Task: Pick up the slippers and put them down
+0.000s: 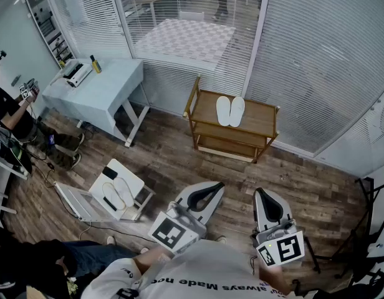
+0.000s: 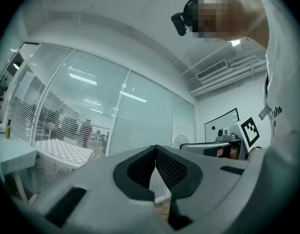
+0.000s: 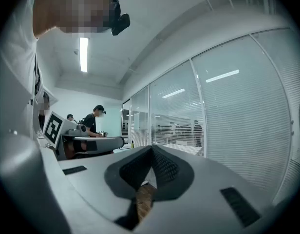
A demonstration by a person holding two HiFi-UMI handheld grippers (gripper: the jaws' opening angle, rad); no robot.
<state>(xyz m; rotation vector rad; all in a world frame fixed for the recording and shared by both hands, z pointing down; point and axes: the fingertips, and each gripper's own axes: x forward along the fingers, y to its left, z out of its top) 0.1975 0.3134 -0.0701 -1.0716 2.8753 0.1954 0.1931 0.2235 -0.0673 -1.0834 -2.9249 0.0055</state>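
Observation:
A pair of white slippers [image 1: 230, 111] lies side by side on the top board of a wooden shelf [image 1: 260, 124] against the glass wall. Both grippers are held low, near the person's body, well short of the shelf and pointing toward it. My left gripper [image 1: 219, 185] has its jaws shut, tips touching, with nothing between them; the left gripper view shows the same closed tips [image 2: 155, 147] aimed at the blinds. My right gripper [image 1: 262, 191] is shut too and holds nothing [image 3: 151, 147]. No slippers appear in either gripper view.
A low white stand [image 1: 137, 180] at the left carries another light pair of slippers [image 1: 120, 192]. Further back left stands a white table [image 1: 105, 92], with a seated person [image 1: 8, 114] beside it. Glass walls with blinds close the far side. A tripod [image 1: 366, 226] stands at the right.

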